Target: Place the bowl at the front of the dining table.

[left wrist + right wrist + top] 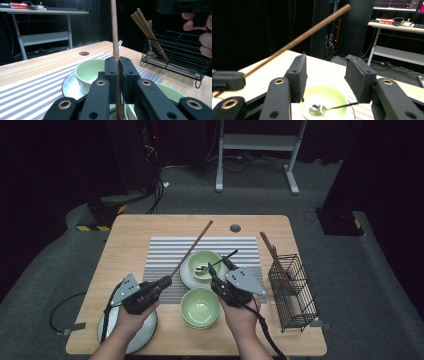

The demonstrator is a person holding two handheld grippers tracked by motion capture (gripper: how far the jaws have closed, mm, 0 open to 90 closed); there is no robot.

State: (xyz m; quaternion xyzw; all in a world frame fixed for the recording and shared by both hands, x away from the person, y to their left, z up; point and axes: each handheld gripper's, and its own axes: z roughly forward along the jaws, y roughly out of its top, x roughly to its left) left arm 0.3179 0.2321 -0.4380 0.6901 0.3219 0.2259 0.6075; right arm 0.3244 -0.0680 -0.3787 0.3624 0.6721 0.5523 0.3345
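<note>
A person sits at a light wooden table (135,227) with a black two-jaw gripper in each hand. The left gripper (163,282) has its jaws clamped tight on a long, thin brown wooden chopstick (192,248), which slants up and away over a grey-and-white striped placemat (165,251). In the left gripper view the stick (115,37) runs straight up between the two pressed-together pads.

The right gripper (223,262) hovers over a pale green ceramic bowl (203,265) that stands on a white plate (187,276) in the middle of the placemat. Its jaws stand well apart and hold nothing. The right gripper view looks down between them at a small shiny metal spoon (318,109) lying inside that bowl (324,98), the spoon's thin handle pointing toward one jaw without touching it.

A second pale green bowl (200,307) sits nearer the person, just in front of the first. A round grey plate (145,332) lies under the left forearm at the table's near edge. To the right stands a black wire rack (295,292), with several more brown chopsticks (147,30) already leaning in it.

The tidying looks partly done (judging by what is in the rack): one chopstick is lifted but not yet stowed, the spoon has yet to be picked up, and the bowls and plates remain on the table.
</note>
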